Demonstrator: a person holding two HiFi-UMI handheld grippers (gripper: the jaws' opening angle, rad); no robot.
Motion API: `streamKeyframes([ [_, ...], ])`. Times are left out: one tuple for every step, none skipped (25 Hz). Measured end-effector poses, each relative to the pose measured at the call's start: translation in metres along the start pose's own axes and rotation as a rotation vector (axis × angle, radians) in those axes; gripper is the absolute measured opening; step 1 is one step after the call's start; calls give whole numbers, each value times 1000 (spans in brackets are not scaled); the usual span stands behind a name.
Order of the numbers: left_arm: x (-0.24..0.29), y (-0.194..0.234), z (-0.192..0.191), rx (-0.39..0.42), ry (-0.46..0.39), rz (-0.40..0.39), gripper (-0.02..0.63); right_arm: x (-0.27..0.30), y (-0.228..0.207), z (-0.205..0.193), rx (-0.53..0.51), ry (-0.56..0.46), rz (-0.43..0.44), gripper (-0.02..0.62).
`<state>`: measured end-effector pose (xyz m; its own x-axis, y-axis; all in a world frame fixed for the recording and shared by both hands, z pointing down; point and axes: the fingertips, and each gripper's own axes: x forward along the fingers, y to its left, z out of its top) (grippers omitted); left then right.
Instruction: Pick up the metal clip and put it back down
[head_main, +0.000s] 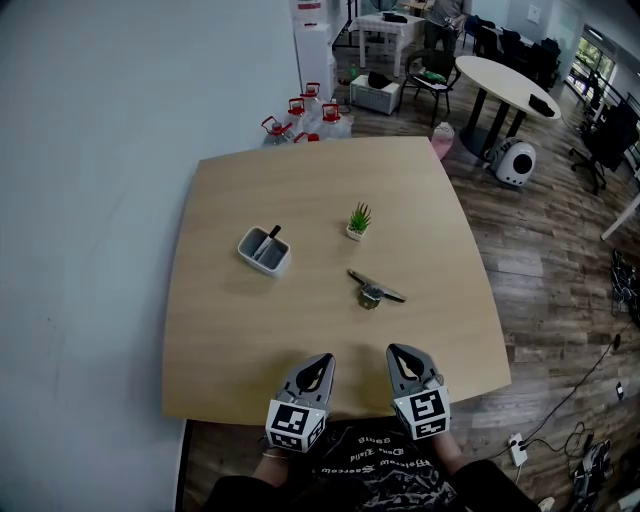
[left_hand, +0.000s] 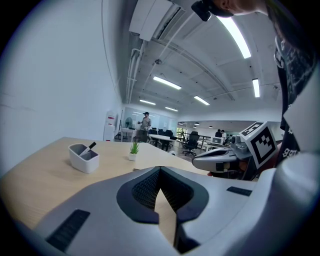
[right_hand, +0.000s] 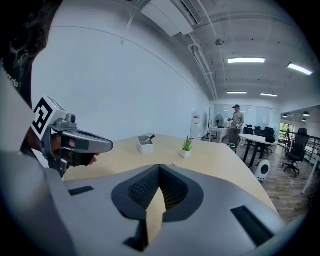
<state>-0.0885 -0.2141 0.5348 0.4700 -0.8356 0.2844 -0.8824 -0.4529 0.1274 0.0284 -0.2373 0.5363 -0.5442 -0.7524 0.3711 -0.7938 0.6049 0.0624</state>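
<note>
Left gripper (head_main: 322, 358), right gripper (head_main: 398, 351) — jaws together; metal clip (head_main: 375, 288) ahead, plant (head_main: 359, 220), holder (head_main: 278, 263) beyond.

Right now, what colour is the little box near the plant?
The box is white, clearest in the head view.

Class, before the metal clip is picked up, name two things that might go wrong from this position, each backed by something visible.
1. The left gripper and right gripper are both shut, held at the near edge of the table; arriving with jaws shut would probably just shove the metal clip along.
2. The potted plant stands just beyond the clip, so an overshooting reach might tip it.
</note>
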Motion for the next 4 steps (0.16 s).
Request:
streamKeyframes([
  [0,2,0,-1,-2,10,9,0,0,-1,-1,1,0,14],
  [0,4,0,-3,-3,21,9,1,-1,-1,-2,2,0,14],
  [-1,7,0,-7,-5,31,9,1,-2,-1,-3,3,0,14],
  [-1,9,0,-11,-7,41,9,2,-2,-2,-4,4,0,14],
])
